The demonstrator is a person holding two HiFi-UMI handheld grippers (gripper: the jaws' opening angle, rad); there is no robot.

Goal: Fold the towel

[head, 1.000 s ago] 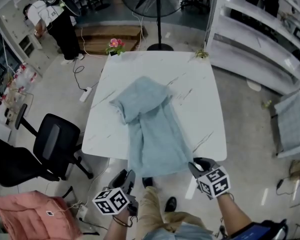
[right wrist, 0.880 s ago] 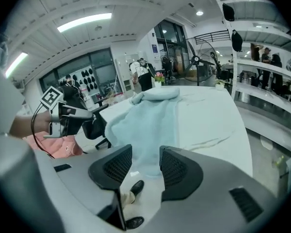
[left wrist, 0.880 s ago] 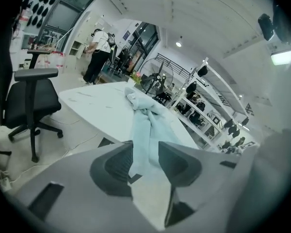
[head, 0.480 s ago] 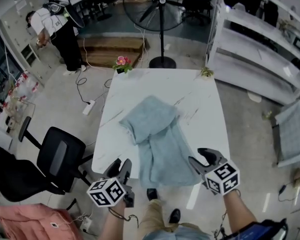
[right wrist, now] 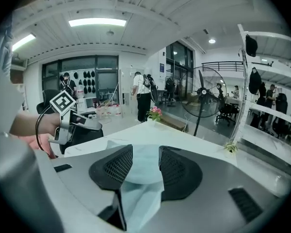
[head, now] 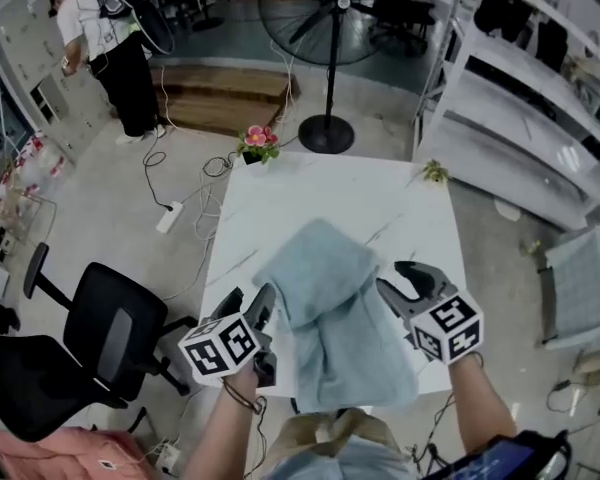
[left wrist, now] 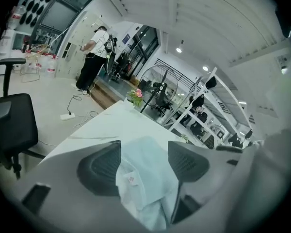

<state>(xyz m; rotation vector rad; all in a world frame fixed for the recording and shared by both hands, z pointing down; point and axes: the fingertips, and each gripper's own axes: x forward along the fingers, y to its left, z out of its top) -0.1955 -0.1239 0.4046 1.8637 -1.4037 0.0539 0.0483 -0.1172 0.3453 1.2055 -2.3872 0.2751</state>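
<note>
Towel (head: pixel 335 318), pale blue, lies lengthwise on the white marble bench (head: pixel 380 203), its near end hanging over the near edge toward the person's legs. Just past that edge the two grippers flank it.

The left gripper (head: pixel 250 298) sits just beside the towel's left side, close to the bench's left edge. Its jaws stand wide and have just been opening. In the left gripper view the cloth, with a small sewn label, lies in the gap unpinched.

The right gripper (head: pixel 390 276) is just beside the towel's right side. Its jaws are apart, narrower than the left's; they opened and have just drawn in a little. Cloth shows between them but is not clamped.

Farther on, the towel bunches into a rounded fold near the bench's middle. A pot of pink flowers (head: pixel 259 143) stands at the far left corner and a small green plant (head: pixel 435 173) at the far right. Beyond the bench stands a fan (head: pixel 327 28), with a person (head: pixel 105 53) on the floor far off to the left.
</note>
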